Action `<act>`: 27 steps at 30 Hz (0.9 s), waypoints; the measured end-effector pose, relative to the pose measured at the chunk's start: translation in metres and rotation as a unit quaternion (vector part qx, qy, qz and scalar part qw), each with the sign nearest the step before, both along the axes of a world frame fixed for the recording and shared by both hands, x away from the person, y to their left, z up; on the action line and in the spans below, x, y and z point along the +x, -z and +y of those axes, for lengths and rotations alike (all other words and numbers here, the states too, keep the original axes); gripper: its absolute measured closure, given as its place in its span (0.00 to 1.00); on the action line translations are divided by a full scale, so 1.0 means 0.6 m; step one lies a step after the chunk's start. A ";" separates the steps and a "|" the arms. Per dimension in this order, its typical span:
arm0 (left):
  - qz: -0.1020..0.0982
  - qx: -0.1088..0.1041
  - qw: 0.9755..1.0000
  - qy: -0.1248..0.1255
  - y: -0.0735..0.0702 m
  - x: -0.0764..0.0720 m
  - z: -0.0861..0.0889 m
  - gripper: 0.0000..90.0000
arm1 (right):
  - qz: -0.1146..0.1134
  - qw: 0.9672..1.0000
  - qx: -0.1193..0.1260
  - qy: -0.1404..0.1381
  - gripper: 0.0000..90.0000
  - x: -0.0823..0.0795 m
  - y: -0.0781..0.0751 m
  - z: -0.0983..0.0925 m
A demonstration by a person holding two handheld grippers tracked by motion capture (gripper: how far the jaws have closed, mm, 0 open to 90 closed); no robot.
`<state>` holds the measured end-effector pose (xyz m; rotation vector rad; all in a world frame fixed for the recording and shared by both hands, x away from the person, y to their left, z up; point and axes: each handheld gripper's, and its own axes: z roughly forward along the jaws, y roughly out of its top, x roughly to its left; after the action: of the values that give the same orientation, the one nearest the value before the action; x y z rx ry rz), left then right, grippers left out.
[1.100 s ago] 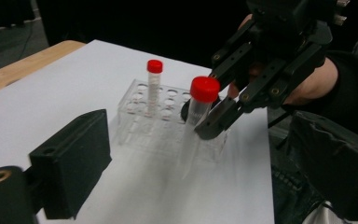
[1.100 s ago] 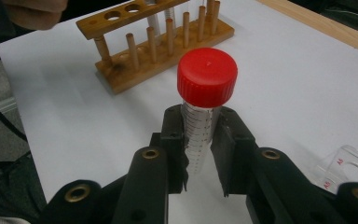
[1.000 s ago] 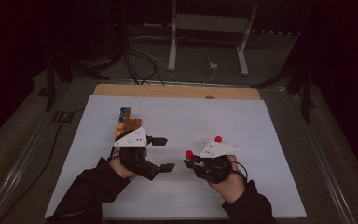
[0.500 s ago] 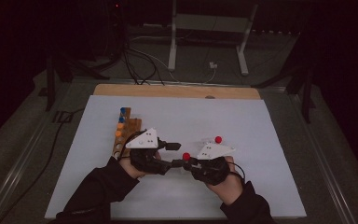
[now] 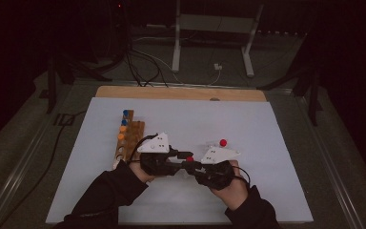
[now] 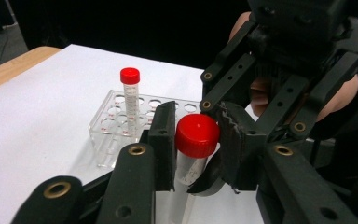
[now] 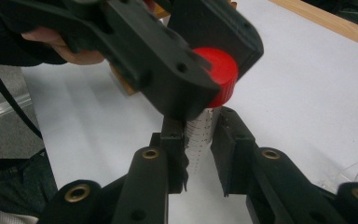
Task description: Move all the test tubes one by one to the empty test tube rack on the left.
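- Tube with the red cap sits right between both grippers, held up off the tabletop in front of the person.
- Right gripper has its jaws narrow on the clear body of that tube, clamped on the printed scale part, cap end pointing away from it.
- Left gripper is the news: a second ago it was off to the side with jaws wide, now it's slid over to meet the other one and its jaws have just been closing, with the cap between them. In the left gripper view the pads look like they're touching the cap on both sides.
- My read: this is the setup for unscrewing the cap, one gripper bracing the tube and the other taking the lid. Grip looks made or nearly so; the twist hasn't started.
- A bit farther out there's a clear rack with another red-capped tube standing upright in it.
- Farther still on the person's left, a wooden rack with blue and orange capped tubes, well apart from the action.
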<state>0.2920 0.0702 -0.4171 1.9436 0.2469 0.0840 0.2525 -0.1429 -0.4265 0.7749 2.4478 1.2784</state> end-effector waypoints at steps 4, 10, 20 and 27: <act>-0.005 0.000 1.000 0.003 0.000 0.001 0.000 0.79 | -0.001 1.000 0.000 0.001 0.84 0.000 0.000 -0.001; -0.003 -0.001 1.000 -0.003 -0.005 0.003 0.005 0.80 | 0.003 1.000 0.013 -0.003 0.77 0.002 -0.001 -0.005; -0.022 -0.016 0.999 -0.041 -0.037 0.010 0.045 0.80 | -0.027 0.998 0.054 0.019 0.43 -0.004 -0.026 -0.032; -0.031 -0.023 0.996 -0.076 -0.061 0.017 0.089 0.80 | -0.032 0.997 0.061 0.035 0.17 -0.004 -0.032 -0.042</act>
<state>0.3022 0.1239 -0.3808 1.8708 0.3527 0.2359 0.2498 -0.1681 -0.4073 0.8304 2.2891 1.4133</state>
